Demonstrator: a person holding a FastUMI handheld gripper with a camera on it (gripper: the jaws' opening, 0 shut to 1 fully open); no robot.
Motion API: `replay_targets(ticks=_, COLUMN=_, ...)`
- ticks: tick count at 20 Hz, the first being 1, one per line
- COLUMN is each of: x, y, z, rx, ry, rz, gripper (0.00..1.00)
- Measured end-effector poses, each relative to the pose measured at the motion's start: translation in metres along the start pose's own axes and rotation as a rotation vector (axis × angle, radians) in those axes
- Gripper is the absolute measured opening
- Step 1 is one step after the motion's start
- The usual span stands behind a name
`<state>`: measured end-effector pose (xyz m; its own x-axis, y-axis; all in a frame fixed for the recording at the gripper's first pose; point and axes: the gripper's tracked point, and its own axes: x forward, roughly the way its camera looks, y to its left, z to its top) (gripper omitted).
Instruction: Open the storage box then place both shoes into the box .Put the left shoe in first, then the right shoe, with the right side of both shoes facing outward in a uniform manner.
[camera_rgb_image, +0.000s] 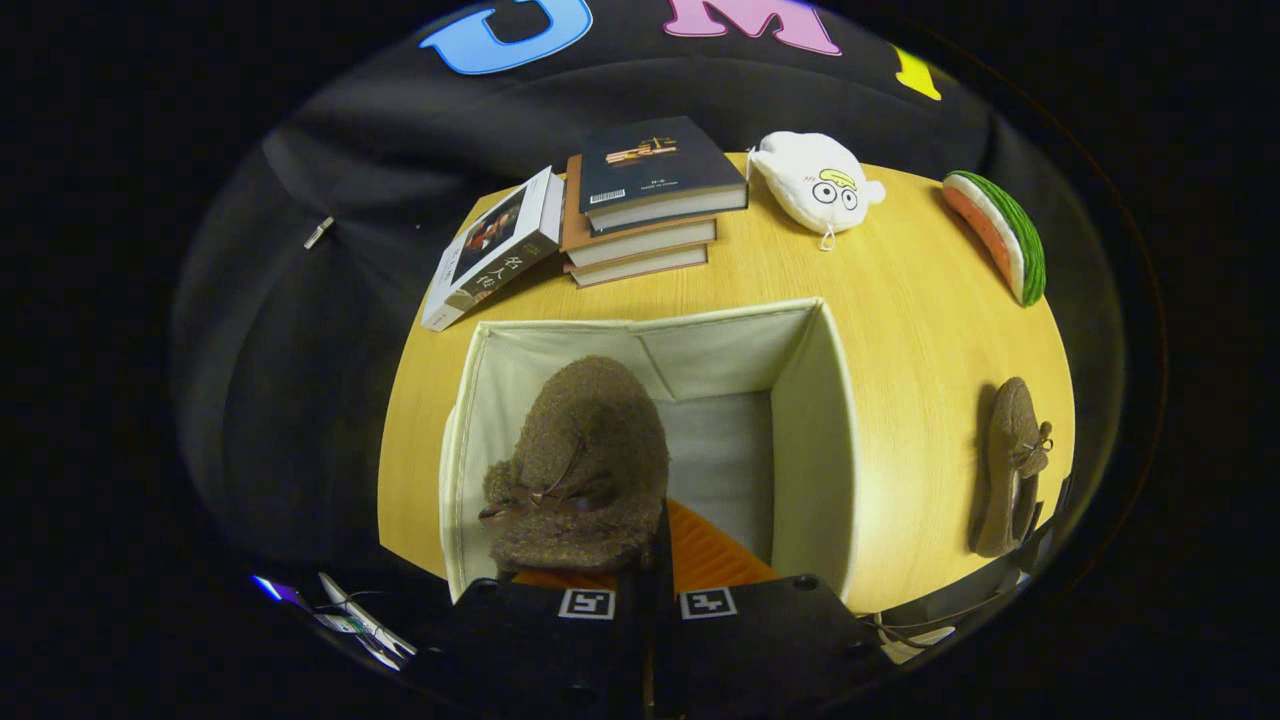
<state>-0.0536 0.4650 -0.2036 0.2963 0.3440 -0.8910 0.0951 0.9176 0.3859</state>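
Gripper (655, 560), lower centre, jaws pinching fuzzy brown shoe (580, 460) over open storage box (810, 420): risk of snagging left wall, tipping wrong-side-out on release.

The pale wood desk (900, 330) carries an open storage box (805, 420); stacked books (650, 215) and a leaning book (492, 250) behind it; plush toy (815, 182), watermelon-slice cushion (1000, 235), one brown shoe (1010, 465).

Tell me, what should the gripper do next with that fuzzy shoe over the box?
Probably lower it and let go: the gripper is shut on the brown shoe, held inside the open box. The other shoe waits on the table beside the box.
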Motion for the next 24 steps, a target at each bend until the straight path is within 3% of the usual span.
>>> replay_targets(ticks=6, x=0.021, y=0.006, z=-0.008, rx=0.046, ry=0.034, rz=-0.021, gripper=0.10)
replay_targets(ticks=10, x=0.025, y=0.023, z=-0.019, rx=0.080, ry=0.095, rz=0.050, gripper=0.18)
replay_targets(ticks=14, x=0.020, y=0.051, z=-0.025, rx=0.060, ry=0.111, rz=0.182, gripper=0.65)
replay_targets(ticks=16, x=0.019, y=0.048, z=-0.028, rx=0.019, ry=0.107, rz=0.185, gripper=0.90)
replay_targets(ticks=19, x=0.009, y=0.049, z=-0.029, rx=-0.006, ry=0.089, rz=0.217, gripper=0.98)
replay_targets(ticks=24, x=-0.034, y=0.048, z=-0.017, rx=-0.090, ry=-0.006, rz=0.296, gripper=0.99)
